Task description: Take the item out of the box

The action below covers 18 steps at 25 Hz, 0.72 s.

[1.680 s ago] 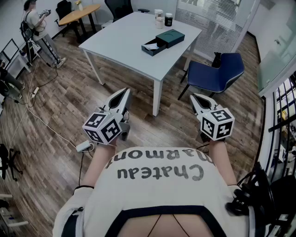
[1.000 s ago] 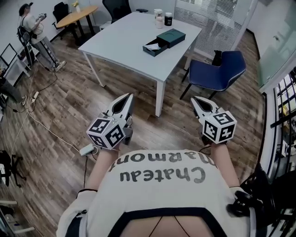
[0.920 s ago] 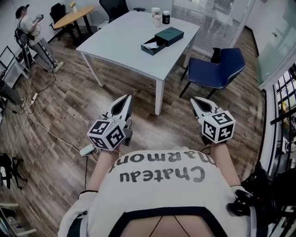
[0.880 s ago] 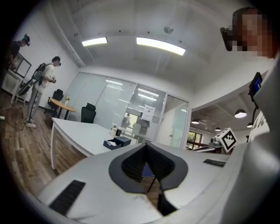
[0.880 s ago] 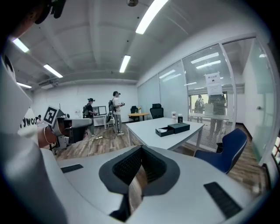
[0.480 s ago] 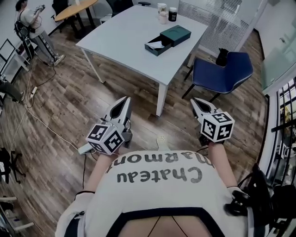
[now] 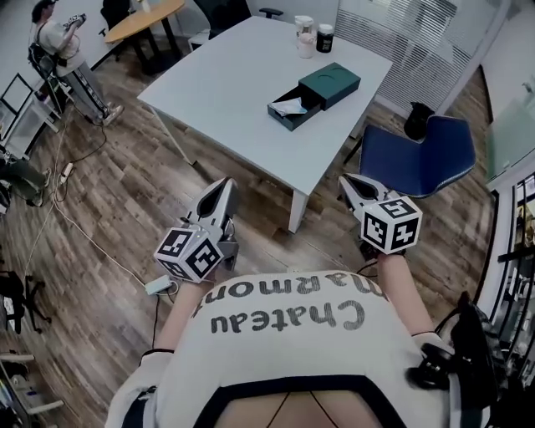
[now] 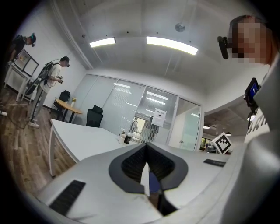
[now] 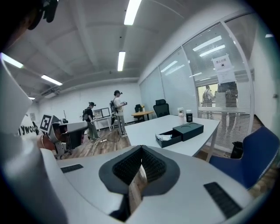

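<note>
A dark green box (image 7: 330, 85) lies on the white table (image 7: 226, 75), well ahead of me. Its drawer (image 7: 291, 113) is slid out toward me with a white item (image 7: 289, 105) in it. My left gripper (image 7: 226, 183) and right gripper (image 7: 342, 178) are held low over the wood floor, short of the table's near corner, both shut on nothing. In the right gripper view the box (image 9: 188, 130) and the item (image 9: 165, 137) sit beyond the shut gripper (image 9: 141, 149). The left gripper view shows its shut gripper (image 8: 145, 145) and the table (image 8: 83, 140), not the box.
A blue chair (image 7: 418, 159) stands right of the table. Two jars (image 7: 315, 32) sit at the table's far edge. A person (image 7: 60, 43) stands far left near a round wooden table (image 7: 142, 18). A cable with a power strip (image 7: 157, 286) lies on the floor by my left side.
The table and box have come nearer and sit a little further right in the head view. Both grippers stay shut, held in front of my body much as before.
</note>
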{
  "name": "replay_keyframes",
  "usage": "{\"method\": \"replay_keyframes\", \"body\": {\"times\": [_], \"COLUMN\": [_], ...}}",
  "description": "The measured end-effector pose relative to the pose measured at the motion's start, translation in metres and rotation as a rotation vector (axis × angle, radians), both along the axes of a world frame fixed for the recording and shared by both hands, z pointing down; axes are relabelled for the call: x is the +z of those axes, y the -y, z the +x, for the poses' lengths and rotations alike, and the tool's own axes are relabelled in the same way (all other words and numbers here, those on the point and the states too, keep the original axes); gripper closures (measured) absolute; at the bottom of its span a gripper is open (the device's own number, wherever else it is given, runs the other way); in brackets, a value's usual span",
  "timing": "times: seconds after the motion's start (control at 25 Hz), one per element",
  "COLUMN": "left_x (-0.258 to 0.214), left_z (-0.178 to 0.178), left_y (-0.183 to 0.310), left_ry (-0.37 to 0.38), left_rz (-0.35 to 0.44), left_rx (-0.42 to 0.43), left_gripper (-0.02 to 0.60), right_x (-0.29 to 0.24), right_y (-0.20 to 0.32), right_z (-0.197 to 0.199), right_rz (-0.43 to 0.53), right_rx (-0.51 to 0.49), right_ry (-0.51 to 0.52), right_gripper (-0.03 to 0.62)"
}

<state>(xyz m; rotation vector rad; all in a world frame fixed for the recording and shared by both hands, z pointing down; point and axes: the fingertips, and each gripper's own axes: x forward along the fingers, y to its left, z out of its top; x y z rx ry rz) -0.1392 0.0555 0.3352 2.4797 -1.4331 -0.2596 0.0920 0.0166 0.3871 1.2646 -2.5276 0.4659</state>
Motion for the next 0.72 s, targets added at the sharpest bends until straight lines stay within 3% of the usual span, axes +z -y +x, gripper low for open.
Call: {"method": "replay_keyframes", "body": {"times": [0.4,0.72], "left_x": [0.015,0.025], "left_z": [-0.004,0.0], "left_y": [0.083,0.124], "left_ry": [-0.006,-0.003], "left_rz": [-0.024,-0.022], "left_rx": [-0.079,-0.134], "left_gripper": [0.589,0.591], "right_x": [0.014,0.027], "right_y": [0.106,0.158], "right_z": [-0.007,-0.004], "right_rz": [-0.014,-0.025], "right_rx": [-0.081,-0.123], "right_ry": [-0.006,0.023], "right_gripper": [0.595,0.595]}}
